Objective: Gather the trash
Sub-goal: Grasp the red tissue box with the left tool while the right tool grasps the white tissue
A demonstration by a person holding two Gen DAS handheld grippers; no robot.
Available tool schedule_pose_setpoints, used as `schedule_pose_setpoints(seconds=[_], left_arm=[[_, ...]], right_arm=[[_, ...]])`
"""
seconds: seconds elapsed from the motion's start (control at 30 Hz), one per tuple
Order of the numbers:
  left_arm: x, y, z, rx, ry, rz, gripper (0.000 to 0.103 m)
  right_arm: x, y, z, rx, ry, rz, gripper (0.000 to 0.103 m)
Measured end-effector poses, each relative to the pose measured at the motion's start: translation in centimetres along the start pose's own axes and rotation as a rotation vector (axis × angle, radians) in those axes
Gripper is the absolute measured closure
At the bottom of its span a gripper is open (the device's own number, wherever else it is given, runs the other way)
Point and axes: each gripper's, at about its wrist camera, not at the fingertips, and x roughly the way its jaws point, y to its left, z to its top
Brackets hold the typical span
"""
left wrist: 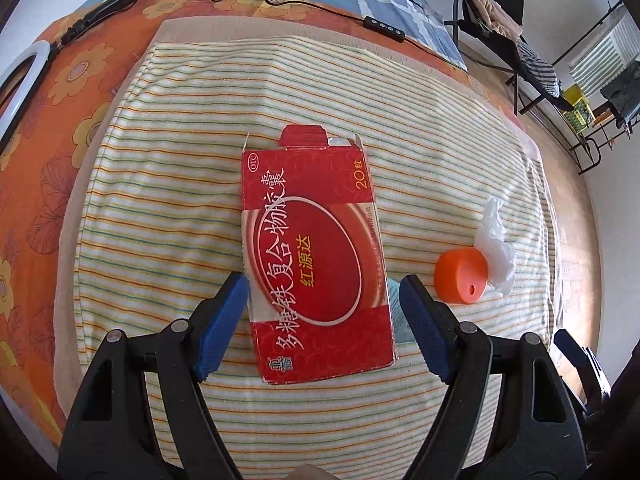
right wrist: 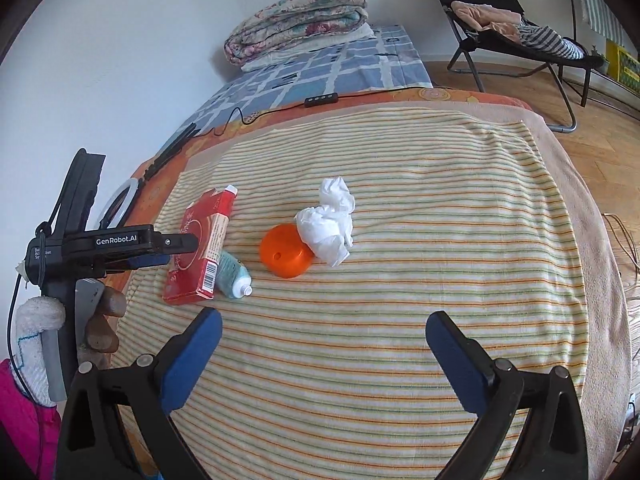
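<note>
**Left gripper lined up on the medicine box**

A bedroom: a bed spread with a cream towel striped in orange and green (left wrist: 180, 208), laid over an orange flowered sheet (left wrist: 60, 92), with a black folding chair (right wrist: 516, 28) on the wooden floor behind. The trash lies together on the towel: a flat red cardboard medicine box with one end flap open (left wrist: 316, 252), a small pale-green squeezed tube with a white nozzle (right wrist: 234, 276) tucked against the box's right edge, an orange plastic cap with a small hole (left wrist: 462, 278), and a crumpled white tissue (left wrist: 496, 248) touching the cap.

The left gripper (left wrist: 324, 304) hangs over the near half of the box, its blue pads spread wide, one on each long side, gripping nothing. The right gripper (right wrist: 324, 344) is likewise released and empty, short of the cap and tissue.

To do this well, the left pads should probably drop until they flank the box's side walls, not its top face. The right pad sits very near the tube, so it likely needs to slip between the two. A gentle squeeze seems wise: the opened carton may buckle.
</note>
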Motion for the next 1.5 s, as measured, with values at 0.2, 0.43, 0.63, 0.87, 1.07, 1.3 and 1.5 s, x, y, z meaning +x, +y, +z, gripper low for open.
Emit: schedule_pose_setpoints(seconds=[0.2,0.43,0.63,0.87,1.07,1.3,1.5], left_arm=[[1.4,-0.5,1.0,0.004,-0.005,0.054,0.022],[2.9,-1.7,1.7,-0.006,-0.016,0.077,0.014],[4.5,-2.7,2.0,0.017,-0.002,0.105,0.014],[4.3,-3.1,1.8,0.031,-0.034,0.117,0.015],[3.5,-2.2,1.6,0.011,-0.065,0.077,0.019],[2.8,-2.2,1.3,0.029,-0.086,0.076,0.019],[1.2,-2.5,1.2,0.047,-0.105,0.065,0.021]], right_arm=[[2.0,-0.5,1.5,0.018,0.008,0.000,0.000],[3.9,-0.5,3.4,0.029,0.005,0.001,0.001],[4.8,-0.9,4.3,0.032,0.003,0.010,0.002],[6.8,-1.3,5.0,0.043,0.037,0.030,0.018],[8.4,-2.1,5.3,0.094,0.065,0.073,0.043],[9.0,-2.9,5.1,0.160,0.063,0.136,0.068],[6.9,-2.1,5.6,0.111,0.000,0.115,0.074]])
